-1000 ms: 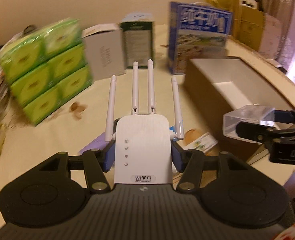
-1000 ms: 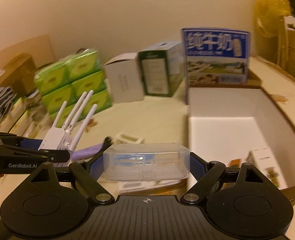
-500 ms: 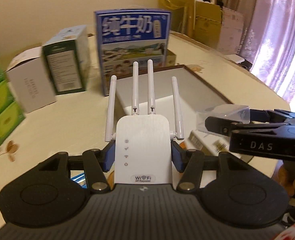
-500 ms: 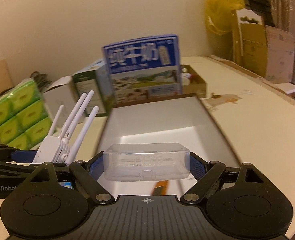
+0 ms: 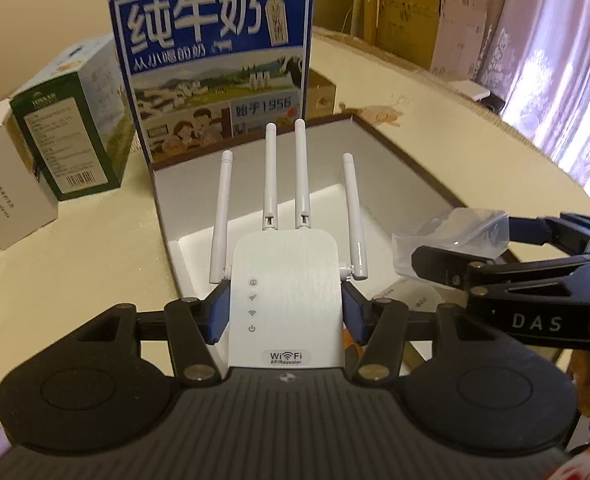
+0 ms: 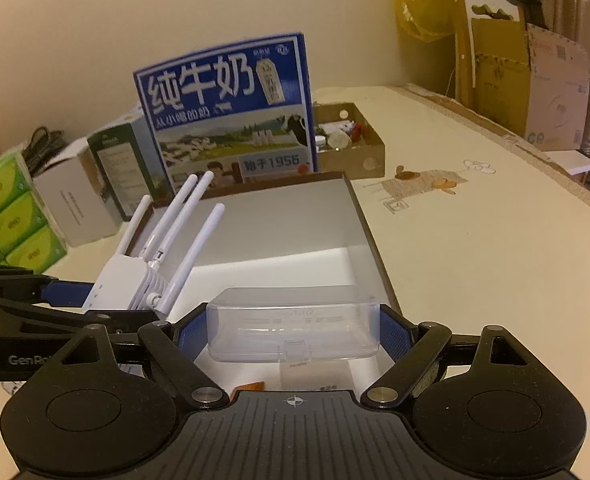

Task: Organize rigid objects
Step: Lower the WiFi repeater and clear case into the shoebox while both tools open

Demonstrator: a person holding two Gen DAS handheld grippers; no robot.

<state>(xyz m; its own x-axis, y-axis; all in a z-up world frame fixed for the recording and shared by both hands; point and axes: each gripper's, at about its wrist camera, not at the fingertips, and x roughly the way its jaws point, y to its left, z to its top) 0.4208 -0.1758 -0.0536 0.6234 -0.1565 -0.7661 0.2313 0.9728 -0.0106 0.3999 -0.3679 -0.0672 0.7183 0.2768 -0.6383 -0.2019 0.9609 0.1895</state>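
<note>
Holding the WiFi repeater (image 5: 286, 304) in your left gripper (image 5: 286, 312), jaws at a middling width, blue pads pressed on both its sides, four antennas pointing away from you. It hangs over the near-left part of the open white-lined box (image 5: 379, 168). Your right gripper (image 6: 294, 328) has its jaws set wide and clamped on the ends of the clear plastic case (image 6: 294, 324), over the near end of the same box (image 6: 287, 232).

Step in hand looks like placing both into the box. Suggestions:
- Lower one at a time; the two grippers are just beside each other and the case sits near the repeater's right antenna.
- Drop the repeater along the left wall, antennas toward the far wall, so the tips don't catch the rim.
- Set the case flat on bare floor. Some small items already lie at the near end under your grippers; can't tell what they are.
- Release only once each piece rests on the floor.

Surroundings: cream table (image 6: 475, 240) with a cartoon print. Blue milk carton box (image 6: 231, 108) stands touching the box's far wall. Left of it, a green-and-white box (image 5: 71, 128), a white box (image 5: 3, 192), green tissue packs (image 6: 11, 212). Small brown tray (image 6: 355, 148) of odds at the far edge. Cardboard cartons (image 6: 531, 84) and curtains at right.
</note>
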